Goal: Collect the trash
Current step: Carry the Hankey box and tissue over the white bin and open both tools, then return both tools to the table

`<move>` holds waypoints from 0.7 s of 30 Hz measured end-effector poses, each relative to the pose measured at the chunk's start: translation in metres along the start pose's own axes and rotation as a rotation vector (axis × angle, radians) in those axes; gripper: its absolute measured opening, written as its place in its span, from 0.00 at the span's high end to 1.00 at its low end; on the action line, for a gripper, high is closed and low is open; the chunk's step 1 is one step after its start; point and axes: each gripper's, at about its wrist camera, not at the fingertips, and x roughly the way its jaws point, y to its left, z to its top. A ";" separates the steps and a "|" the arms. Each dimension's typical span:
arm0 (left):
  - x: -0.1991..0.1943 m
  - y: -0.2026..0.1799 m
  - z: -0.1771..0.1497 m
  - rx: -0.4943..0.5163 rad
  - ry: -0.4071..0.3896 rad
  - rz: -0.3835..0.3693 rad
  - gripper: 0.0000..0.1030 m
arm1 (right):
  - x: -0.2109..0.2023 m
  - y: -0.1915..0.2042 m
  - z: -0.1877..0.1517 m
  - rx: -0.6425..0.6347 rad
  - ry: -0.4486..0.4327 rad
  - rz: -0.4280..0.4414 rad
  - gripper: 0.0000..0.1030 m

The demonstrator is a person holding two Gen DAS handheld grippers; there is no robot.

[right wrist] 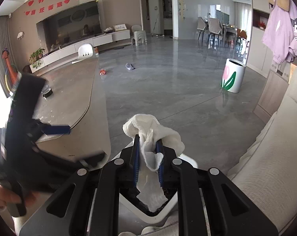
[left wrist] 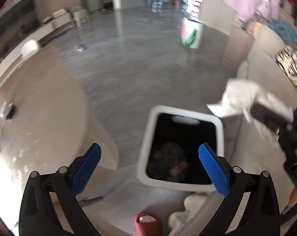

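A white-rimmed trash bin (left wrist: pixel 148 137) with a dark liner stands on the floor below me, with dark trash inside. My left gripper (left wrist: pixel 149 154) is open and empty above the bin's opening. My right gripper (right wrist: pixel 147 143) is shut on a crumpled white tissue (right wrist: pixel 150 125). The tissue also shows in the left wrist view (left wrist: pixel 240 98), to the right of the bin and beyond its rim. The bin's rim (right wrist: pixel 156 219) shows just under the right gripper. The left gripper shows blurred at the left of the right wrist view (right wrist: pixel 56 129).
A beige table (left wrist: pixel 40 108) with a small dark object (left wrist: pixel 8 111) lies left of the bin. A light sofa (right wrist: pixel 266 157) is at the right. A white bin with a flower print (right wrist: pixel 233 76) stands farther off. Small litter (right wrist: pixel 129 66) and an orange item (right wrist: pixel 103 72) lie on the grey floor.
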 end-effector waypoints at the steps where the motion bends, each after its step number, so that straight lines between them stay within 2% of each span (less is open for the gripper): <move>1: -0.002 0.007 0.001 -0.019 -0.006 0.002 0.05 | 0.005 0.002 -0.001 -0.004 0.007 0.005 0.84; 6: -0.013 0.035 0.003 -0.085 -0.026 0.024 0.05 | 0.029 0.010 -0.007 -0.034 0.054 0.004 0.81; 7: -0.014 0.037 0.003 -0.092 -0.027 0.024 0.05 | 0.037 0.012 -0.009 -0.049 0.088 0.000 0.63; 8: -0.016 0.040 0.002 -0.101 -0.030 0.024 0.05 | 0.042 0.013 -0.010 -0.059 0.105 -0.004 0.28; 9: -0.018 0.044 0.003 -0.112 -0.033 0.021 0.05 | 0.048 0.014 -0.013 -0.069 0.121 -0.010 0.11; 10: -0.021 0.049 0.003 -0.124 -0.037 0.016 0.05 | 0.053 0.014 -0.015 -0.078 0.140 -0.012 0.05; 15: -0.037 0.060 0.001 -0.153 -0.067 0.006 0.05 | 0.057 0.016 -0.013 -0.098 0.170 -0.027 0.04; 21: -0.056 0.082 0.001 -0.193 -0.112 0.020 0.05 | 0.032 0.031 0.010 -0.136 0.081 -0.006 0.04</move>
